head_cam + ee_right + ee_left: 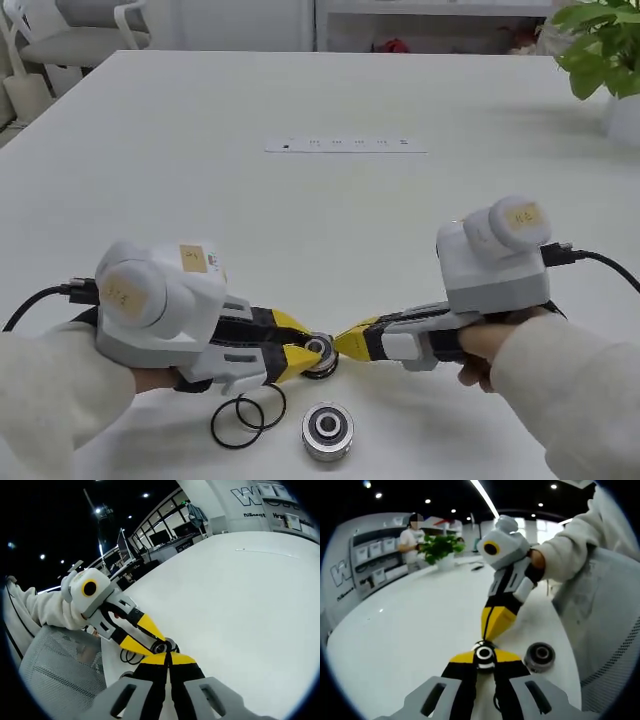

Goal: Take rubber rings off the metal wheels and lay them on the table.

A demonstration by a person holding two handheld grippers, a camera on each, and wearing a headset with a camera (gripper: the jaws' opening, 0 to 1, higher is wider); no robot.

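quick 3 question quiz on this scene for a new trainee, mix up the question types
1. True or false: the left gripper is shut on a metal wheel.
2. How many loose rubber rings lie on the table?
3. Where is the second wheel? A) on the table by the rings B) atop the held wheel C) at the table's far end
Key: 1 true; 2 two; 3 A

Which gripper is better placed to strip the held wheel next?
Right, probably. The left gripper is clamped on the wheel, so it serves as the holder. The right gripper has its shut tips at the wheel's rim, free to pull.
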